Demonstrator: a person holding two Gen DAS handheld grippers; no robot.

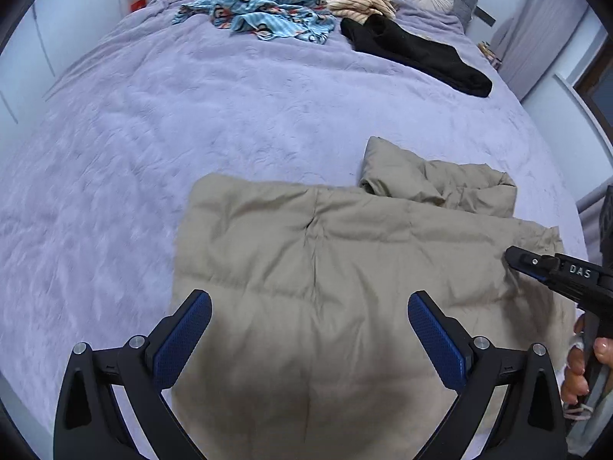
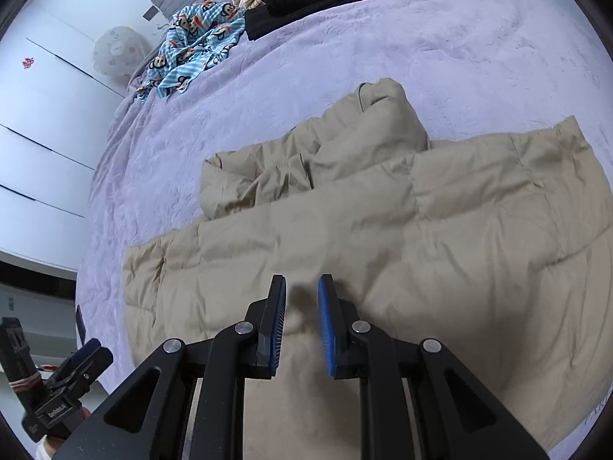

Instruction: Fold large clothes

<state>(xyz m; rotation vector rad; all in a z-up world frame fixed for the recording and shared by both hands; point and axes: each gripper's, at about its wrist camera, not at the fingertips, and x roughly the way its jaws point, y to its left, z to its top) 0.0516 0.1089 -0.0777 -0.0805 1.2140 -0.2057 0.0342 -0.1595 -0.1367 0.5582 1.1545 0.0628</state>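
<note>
Your left gripper (image 1: 309,339) hangs wide open over the near part of the tan quilted jacket (image 1: 345,260), holding nothing. That jacket lies half folded on the purple blanket (image 1: 191,122), with a sleeve (image 1: 440,184) bunched at its far edge. Your right gripper (image 2: 302,322) stands narrow just above the fabric, nothing pinched. Close it here and you likely catch only the top layer, dragging the fold askew. The puffy filling may spring open.

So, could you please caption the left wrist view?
Open left gripper above tan quilt on purple bed.
</note>
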